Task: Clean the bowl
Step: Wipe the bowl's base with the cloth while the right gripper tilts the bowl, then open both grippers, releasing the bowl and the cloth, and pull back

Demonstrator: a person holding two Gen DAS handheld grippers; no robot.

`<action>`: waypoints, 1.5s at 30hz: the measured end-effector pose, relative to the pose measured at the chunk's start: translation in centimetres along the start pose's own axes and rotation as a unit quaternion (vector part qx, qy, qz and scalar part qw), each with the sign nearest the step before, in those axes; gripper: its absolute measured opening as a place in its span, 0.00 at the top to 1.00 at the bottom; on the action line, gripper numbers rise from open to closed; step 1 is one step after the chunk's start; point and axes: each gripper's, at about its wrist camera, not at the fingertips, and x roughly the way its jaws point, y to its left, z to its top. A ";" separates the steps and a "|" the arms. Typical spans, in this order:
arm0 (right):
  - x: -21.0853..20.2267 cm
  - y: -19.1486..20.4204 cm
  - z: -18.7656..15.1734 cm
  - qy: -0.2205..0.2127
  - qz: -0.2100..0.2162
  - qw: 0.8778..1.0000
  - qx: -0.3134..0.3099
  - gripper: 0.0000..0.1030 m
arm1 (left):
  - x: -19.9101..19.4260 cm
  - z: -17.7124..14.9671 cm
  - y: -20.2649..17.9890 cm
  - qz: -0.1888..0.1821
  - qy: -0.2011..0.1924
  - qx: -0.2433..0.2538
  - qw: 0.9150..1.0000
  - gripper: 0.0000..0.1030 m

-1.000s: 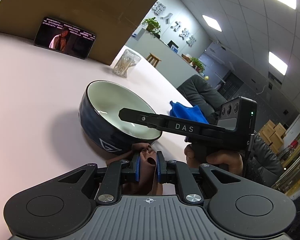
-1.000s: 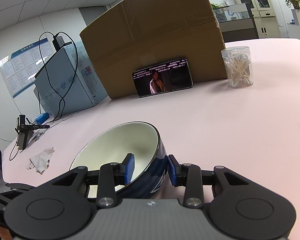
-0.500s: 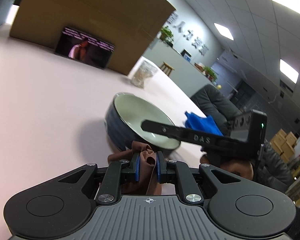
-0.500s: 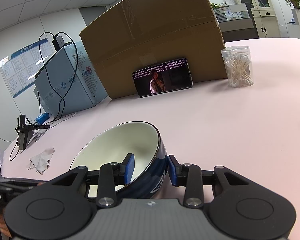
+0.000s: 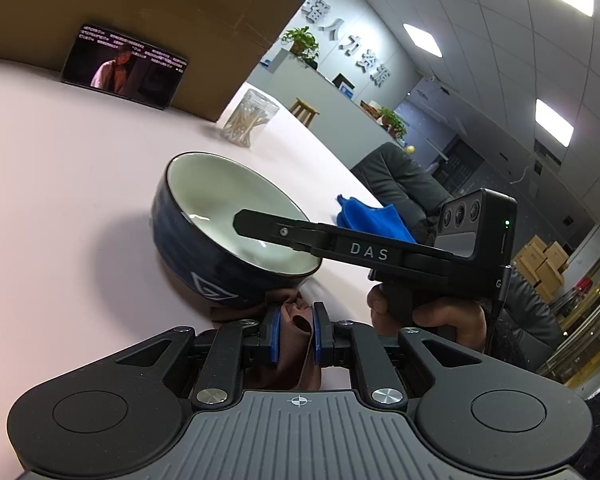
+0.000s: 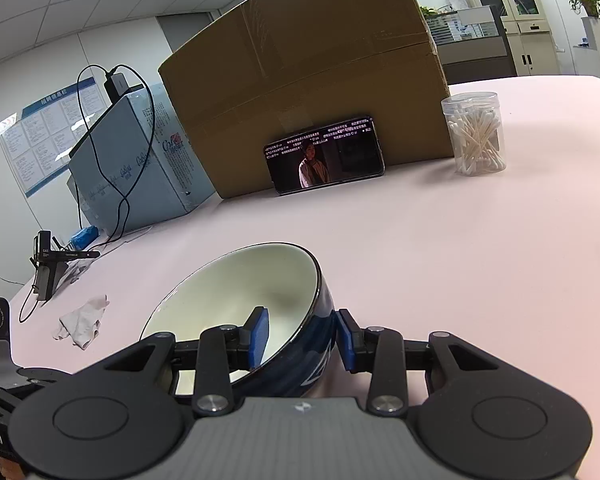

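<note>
A dark blue bowl point(image 5: 204, 248) with a white inside sits on the pink table point(image 5: 60, 200), tilted; it also shows in the right wrist view point(image 6: 260, 292). My right gripper point(image 6: 302, 338) is shut on the bowl's rim, one finger inside and one outside. In the left wrist view its finger point(image 5: 284, 232) reaches over the bowl. My left gripper point(image 5: 294, 334) is shut on a brown cloth point(image 5: 294, 344), just below and in front of the bowl's near side.
A cardboard box point(image 6: 308, 76) stands at the back with a phone point(image 6: 324, 154) leaning on it. A jar of cotton swabs point(image 6: 474, 134) is to the right. A blue cloth point(image 5: 374, 216) lies beyond the bowl. A crumpled tissue point(image 6: 82, 318) lies on the left.
My left gripper swung away with the brown cloth and has come back close to the bowl's near side. The right gripper and the bowl have stayed put.
</note>
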 end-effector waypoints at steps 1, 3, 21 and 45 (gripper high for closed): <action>-0.1 0.0 0.0 0.000 0.000 1.000 0.000 0.62 | -0.2 0.0 0.1 0.003 -0.002 -0.001 1.000 0.87; 0.0 -0.1 0.0 0.000 0.000 1.000 0.000 0.62 | -0.7 -0.1 0.4 0.019 -0.008 -0.004 1.000 0.87; -0.1 -0.4 0.0 -0.003 0.003 1.000 0.004 0.62 | -4.2 -1.5 -0.8 0.044 -0.008 0.056 0.997 0.53; -4.4 -1.8 1.3 -0.158 -0.063 0.985 0.002 0.02 | -7.2 4.7 1.2 0.205 -0.310 0.142 0.917 0.00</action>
